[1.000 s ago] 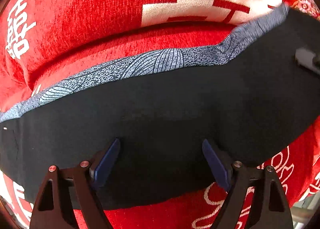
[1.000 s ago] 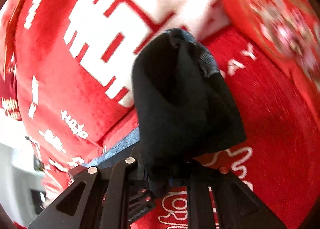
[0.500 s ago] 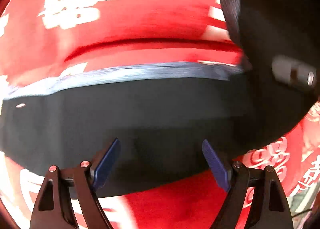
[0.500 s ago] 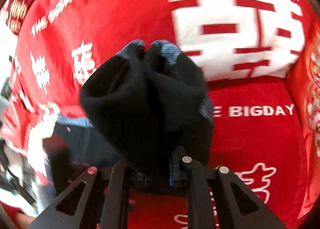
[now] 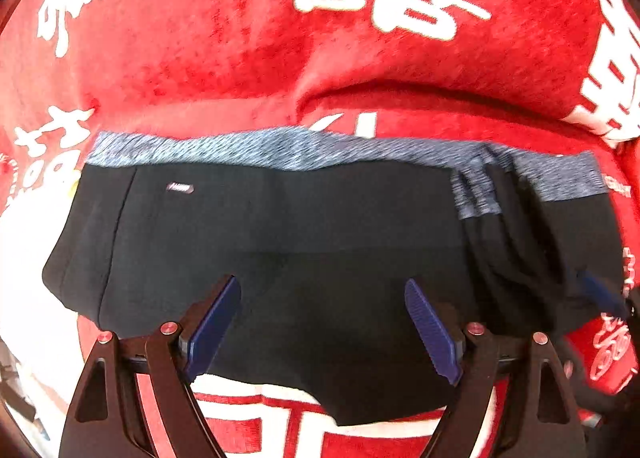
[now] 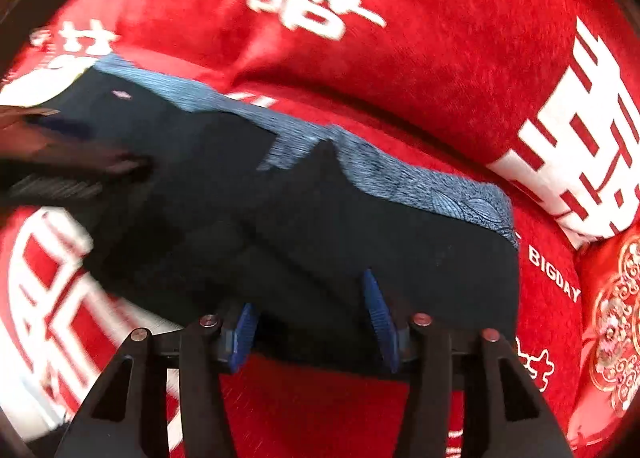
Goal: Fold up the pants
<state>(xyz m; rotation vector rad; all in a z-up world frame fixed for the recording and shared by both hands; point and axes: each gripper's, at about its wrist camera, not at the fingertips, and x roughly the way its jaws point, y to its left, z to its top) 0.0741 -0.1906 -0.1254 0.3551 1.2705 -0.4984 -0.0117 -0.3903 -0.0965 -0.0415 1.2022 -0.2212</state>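
Black pants with a blue-grey patterned band along the far edge lie folded over on a red cloth. A doubled-over end with loose creases rests on their right part. My left gripper hangs open above the pants' near edge, with nothing pinched. In the right wrist view the pants stretch from left to right. My right gripper is opening over their near edge; fabric lies under the blue pads, which do not press on it. The left gripper shows as a blur at far left.
The red cloth with white characters covers the whole surface and rises in a soft ridge behind the pants. A red cushion with gold embroidery lies at the right. A blue pad of the right gripper shows at the right edge.
The right gripper carried the bunched pants end across, rolled, and let it go onto the rest of the pants. The left gripper slid along the pants, still open.
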